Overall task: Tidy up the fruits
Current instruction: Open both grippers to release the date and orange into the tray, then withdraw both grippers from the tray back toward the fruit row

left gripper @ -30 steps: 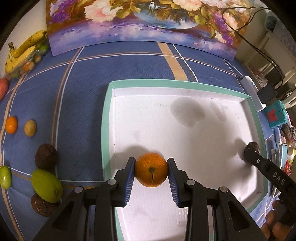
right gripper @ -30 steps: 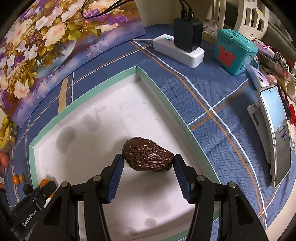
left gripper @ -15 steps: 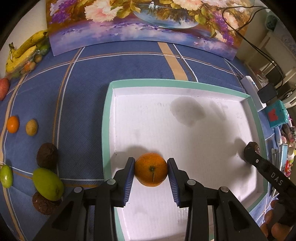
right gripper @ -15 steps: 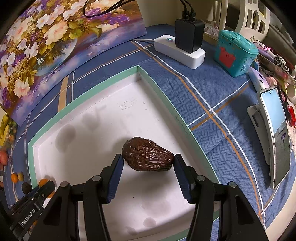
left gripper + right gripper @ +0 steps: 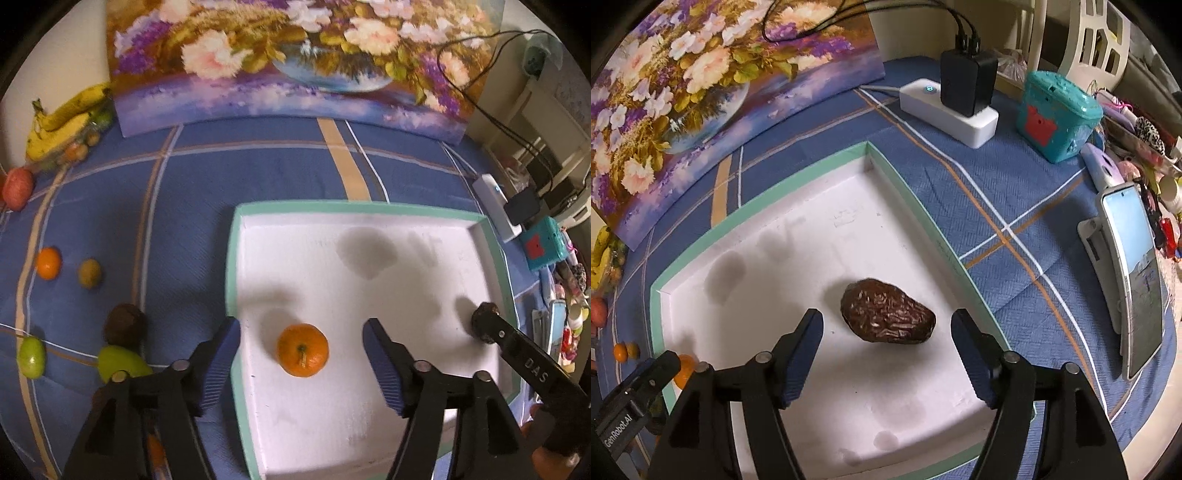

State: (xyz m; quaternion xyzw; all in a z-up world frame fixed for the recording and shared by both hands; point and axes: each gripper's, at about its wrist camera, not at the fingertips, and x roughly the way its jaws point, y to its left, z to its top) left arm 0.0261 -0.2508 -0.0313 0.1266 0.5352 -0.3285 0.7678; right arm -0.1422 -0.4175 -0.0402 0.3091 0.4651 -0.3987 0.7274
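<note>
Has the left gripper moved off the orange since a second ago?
Yes. The left gripper has just been opening, its fingers now clear of the orange, which rests on the white tray floor.

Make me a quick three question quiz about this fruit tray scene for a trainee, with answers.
1. True or false: the left gripper grips the orange.
2. What lies between the right gripper's fingers?
3. How many fruits are in the white tray: A one, B two, C four?

Key: 1 false, its jaws have just been opening and stand clear of the orange. 2 the dark wrinkled avocado, untouched. 3 B.
</note>
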